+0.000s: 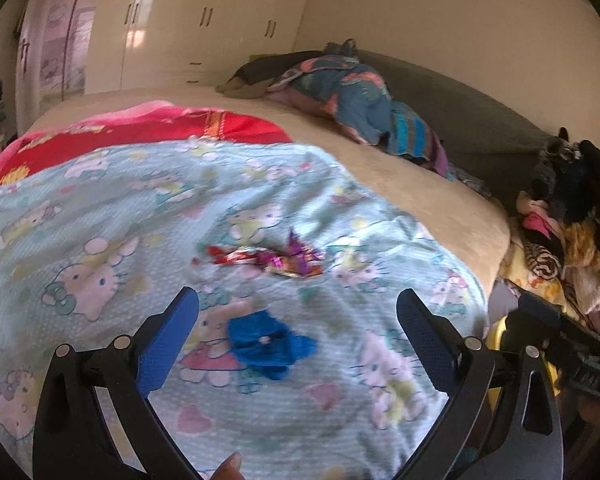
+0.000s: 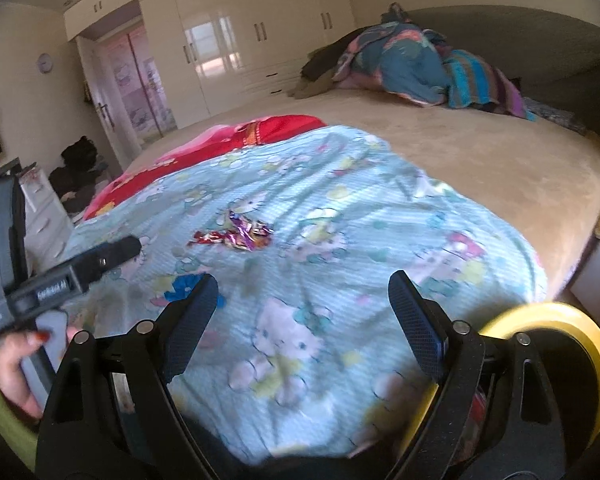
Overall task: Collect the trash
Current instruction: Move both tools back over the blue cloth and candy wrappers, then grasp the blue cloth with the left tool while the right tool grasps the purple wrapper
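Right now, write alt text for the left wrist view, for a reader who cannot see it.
The open left gripper hovers over a pale blue cartoon-cat blanket, with a crumpled blue wrapper between its fingers and shiny foil wrappers farther ahead. Behind lie a red blanket, piled bedding and cream wardrobes.

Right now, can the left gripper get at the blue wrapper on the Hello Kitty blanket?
Probably yes. The left gripper is open, and the blue wrapper lies flat between its fingers on the Hello Kitty blanket, nothing covering it. The shiny candy wrappers lie farther off.
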The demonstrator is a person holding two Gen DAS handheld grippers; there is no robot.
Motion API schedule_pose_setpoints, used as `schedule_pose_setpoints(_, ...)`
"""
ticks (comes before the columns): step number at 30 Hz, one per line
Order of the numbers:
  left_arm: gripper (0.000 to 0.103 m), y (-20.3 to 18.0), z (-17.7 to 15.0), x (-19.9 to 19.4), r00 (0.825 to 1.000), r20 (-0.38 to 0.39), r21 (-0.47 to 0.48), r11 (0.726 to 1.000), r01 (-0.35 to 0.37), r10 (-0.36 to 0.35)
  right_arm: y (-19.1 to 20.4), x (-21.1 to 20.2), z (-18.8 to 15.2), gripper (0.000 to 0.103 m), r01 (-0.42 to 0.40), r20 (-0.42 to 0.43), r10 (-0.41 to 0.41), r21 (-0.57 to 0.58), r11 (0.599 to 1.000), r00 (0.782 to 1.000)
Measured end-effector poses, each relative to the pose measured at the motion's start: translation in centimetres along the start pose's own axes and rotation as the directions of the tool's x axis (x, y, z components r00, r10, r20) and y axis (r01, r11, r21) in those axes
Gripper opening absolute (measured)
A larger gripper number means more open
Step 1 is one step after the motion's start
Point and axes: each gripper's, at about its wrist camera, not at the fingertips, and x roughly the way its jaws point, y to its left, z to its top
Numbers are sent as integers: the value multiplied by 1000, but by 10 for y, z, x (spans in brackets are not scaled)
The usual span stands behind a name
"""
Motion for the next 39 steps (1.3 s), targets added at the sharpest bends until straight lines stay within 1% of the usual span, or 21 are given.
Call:
schedule_pose_setpoints(4, 96, 17, -5, 11, 999, -31, -15, 1000, -7, 7, 14, 29, 16, 79, -27, -13, 26, -37, 999, 1000)
schedule_pose_setpoints(6, 96, 24, -9, 17, 999, -51, -23, 1000, -2, 1, 22, 46, 22, 77, -40, -27, 38, -61, 997, 999)
schedule_pose_setpoints(8, 95, 30, -13, 24, 997, -73, -34, 999, -2, 0, 28, 60, 26, 70, -56, -48, 52, -78, 995, 997)
schedule_pose_setpoints(11, 94, 39, -19, 35, 995, -100, -58, 998, 1, -7, 40, 88, 30, 64, -83, -97, 72, -108, 991, 993)
schedule_pose_setpoints(12, 92, 40, -20, 37, 994, -106, -59, 998, 0, -6, 44, 95, 31, 62, -88, -107, 75, -120, 989, 991)
schedule_pose_setpoints(13, 85, 41, -22, 39, 993, -114, -60, 998, 1, -8, 47, 102, 32, 59, -94, -116, 78, -131, 987, 990)
schedule_pose_setpoints(14, 83, 42, -24, 43, 992, -126, -61, 998, 2, -9, 52, 111, 33, 54, -103, -129, 85, -143, 984, 988)
schedule_pose_setpoints(18, 77, 42, -30, 52, 988, -154, -68, 998, 14, -25, 64, 139, 33, 40, -115, -174, 85, -171, 979, 981)
schedule_pose_setpoints(20, 73, 43, -34, 57, 985, -168, -74, 997, 18, -30, 67, 151, 33, 36, -113, -183, 79, -181, 977, 980)
schedule_pose_setpoints(23, 71, 43, -38, 62, 983, -183, -81, 997, 21, -35, 71, 170, 33, 29, -102, -203, 63, -185, 977, 977)
schedule_pose_setpoints(30, 66, 44, -45, 72, 978, -206, -94, 995, 17, -36, 76, 200, 34, 20, -81, -225, 38, -184, 980, 974)
schedule_pose_setpoints(33, 63, 43, -47, 75, 976, -215, -92, 996, 21, -40, 78, 209, 34, 8, -73, -234, 26, -193, 978, 972)
schedule_pose_setpoints(36, 58, 44, -48, 78, 973, -226, -100, 995, 27, -49, 78, 210, 31, 4, -78, -232, 33, -188, 979, 972)
schedule_pose_setpoints(39, 40, 45, -49, 80, 970, -233, -105, 994, 40, -63, 75, 199, 25, 3, -98, -224, 59, -168, 981, 973)
